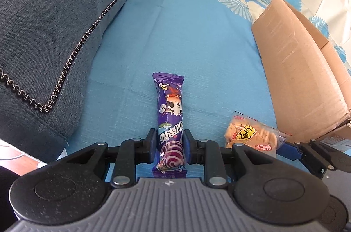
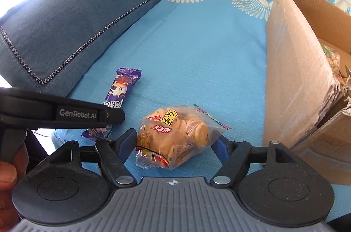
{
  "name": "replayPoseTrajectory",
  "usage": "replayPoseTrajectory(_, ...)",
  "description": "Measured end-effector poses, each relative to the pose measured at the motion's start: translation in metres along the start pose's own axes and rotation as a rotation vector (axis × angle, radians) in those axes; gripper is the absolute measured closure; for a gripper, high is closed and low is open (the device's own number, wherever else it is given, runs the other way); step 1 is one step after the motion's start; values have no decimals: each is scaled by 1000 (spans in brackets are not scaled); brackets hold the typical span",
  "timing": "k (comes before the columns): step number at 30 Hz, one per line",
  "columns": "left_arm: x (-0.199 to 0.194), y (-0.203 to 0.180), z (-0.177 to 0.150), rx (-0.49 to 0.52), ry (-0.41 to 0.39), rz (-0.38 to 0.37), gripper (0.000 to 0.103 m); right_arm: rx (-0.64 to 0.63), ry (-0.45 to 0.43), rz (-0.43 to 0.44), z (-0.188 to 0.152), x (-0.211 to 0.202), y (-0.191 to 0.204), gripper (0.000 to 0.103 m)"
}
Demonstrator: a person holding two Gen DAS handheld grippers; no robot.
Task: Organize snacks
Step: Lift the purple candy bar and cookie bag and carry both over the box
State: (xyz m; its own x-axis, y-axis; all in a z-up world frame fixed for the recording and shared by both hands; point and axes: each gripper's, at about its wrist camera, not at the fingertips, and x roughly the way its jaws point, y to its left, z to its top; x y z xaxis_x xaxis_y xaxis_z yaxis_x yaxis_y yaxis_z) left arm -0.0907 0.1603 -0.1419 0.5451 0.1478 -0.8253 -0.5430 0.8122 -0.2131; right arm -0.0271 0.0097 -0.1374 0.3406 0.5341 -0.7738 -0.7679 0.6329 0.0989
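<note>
The right wrist view alone is showing snacks inside the cardboard box (image 2: 307, 69) at right. Left gripper (image 1: 170, 144) is clamping the purple bar (image 1: 170, 113) at centre; right gripper (image 2: 177, 142) is standing open around the cracker bag (image 2: 175, 135) on the blue cloth (image 2: 197, 52)

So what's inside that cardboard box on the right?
Only a corner of the cardboard box interior shows: something greenish and speckled, perhaps more snack packets. Its tall near wall covers the rest, so the contents can't be told.

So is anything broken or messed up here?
Yes, the cardboard box. Its near corner is torn and crumpled, with ragged edges splitting open at the right of the right wrist view. The purple snack bar and the cookie bag look whole.
</note>
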Motion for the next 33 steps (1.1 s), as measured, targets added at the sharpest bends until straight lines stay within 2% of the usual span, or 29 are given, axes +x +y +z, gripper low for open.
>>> replayPoseTrajectory(3, 0, -2, 1, 5, -3, 1, 77, -19, -8, 2, -2, -3, 2, 36)
replayPoseTrajectory(8, -8, 2, -1, -34, -23, -33, 77, -50, -67, -13, -1, -14, 7, 39)
replayPoseTrajectory(18, -77, 12, -9, -91, -251, -252, 77, -75, -334, -104, -4, -97, 11, 40)
replayPoseTrajectory(22, -101, 4, -13, -94, -290, -314, 77, -84, -427, -156, -8, -131, 10, 40)
replayPoseTrajectory(27, -117, -15, -28, 13, -360, -342, 77, -22, -514, -211, -10, -171, -13, 40)
replayPoseTrajectory(29, -115, -22, -30, 17, -344, -353, 77, 29, -541, -228, -6, -185, -28, 40)
replayPoseTrajectory(32, -120, -32, -29, 47, -393, -371, 77, 73, -603, -257, -2, -203, -51, 40)
replayPoseTrajectory(33, -117, -34, -30, 49, -383, -363, 77, 73, -624, -272, -3, -207, -58, 40)
